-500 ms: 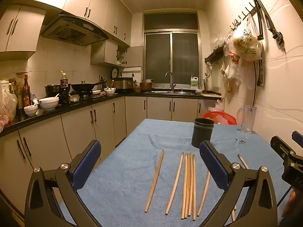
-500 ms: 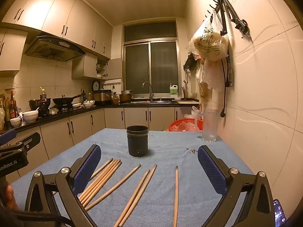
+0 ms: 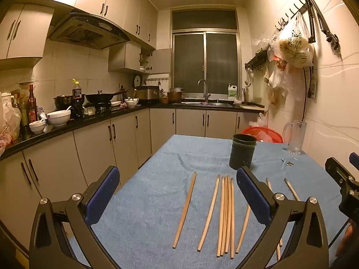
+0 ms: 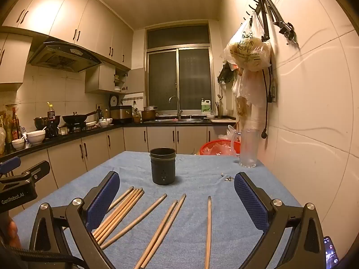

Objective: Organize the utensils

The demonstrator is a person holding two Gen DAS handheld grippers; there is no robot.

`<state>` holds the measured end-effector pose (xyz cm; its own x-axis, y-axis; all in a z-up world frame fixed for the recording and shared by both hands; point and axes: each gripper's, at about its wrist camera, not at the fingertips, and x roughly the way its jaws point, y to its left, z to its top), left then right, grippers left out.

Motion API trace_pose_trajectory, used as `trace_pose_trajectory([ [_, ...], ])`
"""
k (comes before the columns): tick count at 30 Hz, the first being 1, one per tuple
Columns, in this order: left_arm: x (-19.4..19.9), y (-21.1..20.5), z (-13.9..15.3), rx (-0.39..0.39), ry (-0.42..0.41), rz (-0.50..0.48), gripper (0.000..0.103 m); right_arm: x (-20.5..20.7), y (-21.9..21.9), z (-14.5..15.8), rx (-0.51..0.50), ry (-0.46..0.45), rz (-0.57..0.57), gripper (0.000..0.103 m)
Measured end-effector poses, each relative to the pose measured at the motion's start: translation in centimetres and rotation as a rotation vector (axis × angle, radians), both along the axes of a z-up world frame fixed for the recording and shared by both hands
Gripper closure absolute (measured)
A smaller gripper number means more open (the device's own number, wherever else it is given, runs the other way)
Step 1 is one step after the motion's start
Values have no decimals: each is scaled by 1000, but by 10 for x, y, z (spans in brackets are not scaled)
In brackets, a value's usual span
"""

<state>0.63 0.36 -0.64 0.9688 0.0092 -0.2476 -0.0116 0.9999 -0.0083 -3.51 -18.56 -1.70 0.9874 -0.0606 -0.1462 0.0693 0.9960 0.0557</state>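
Several wooden chopsticks (image 3: 225,215) lie side by side on the blue cloth of the table (image 3: 157,190), pointing away from me. A dark round utensil holder (image 3: 243,154) stands upright behind them. My left gripper (image 3: 177,192) hovers open above the near ends of the chopsticks, nothing between its blue pads. In the right wrist view the same chopsticks (image 4: 157,224) fan out before the holder (image 4: 163,165). My right gripper (image 4: 177,192) is open too and holds nothing. Each gripper shows at the other view's edge.
A clear plastic jug (image 4: 248,148) stands at the table's far right by the tiled wall. A red basket (image 4: 218,149) sits behind the table. Small bits (image 4: 227,177) lie on the cloth near the jug. Kitchen counter and cabinets (image 3: 89,139) run along the left.
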Motion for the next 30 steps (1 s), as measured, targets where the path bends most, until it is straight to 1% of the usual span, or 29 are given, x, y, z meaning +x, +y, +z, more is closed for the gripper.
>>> trace_pose_trajectory([
  [5,0,0,1,1,0,3,0,2,-3,-2,-2,5,4,0],
  [11,1,4,2,-10,3,-11,0,6,3,0,-14,13,3,0],
  [13,1,5,2,-10,-1,-2,0,6,4,0,-15,15,1,0],
  [15,-1,7,1,-20,-15,1,0,6,4,-1,-15,16,-2,0],
  [21,-2,13,0,-51,-21,-11,0,5,7,-1,-22,20,-9,0],
  [26,1,13,0,-47,-19,4,0,4,8,1,-25,16,-13,0],
  [30,5,13,0,-63,-12,9,0,4,8,1,-25,17,-11,0],
])
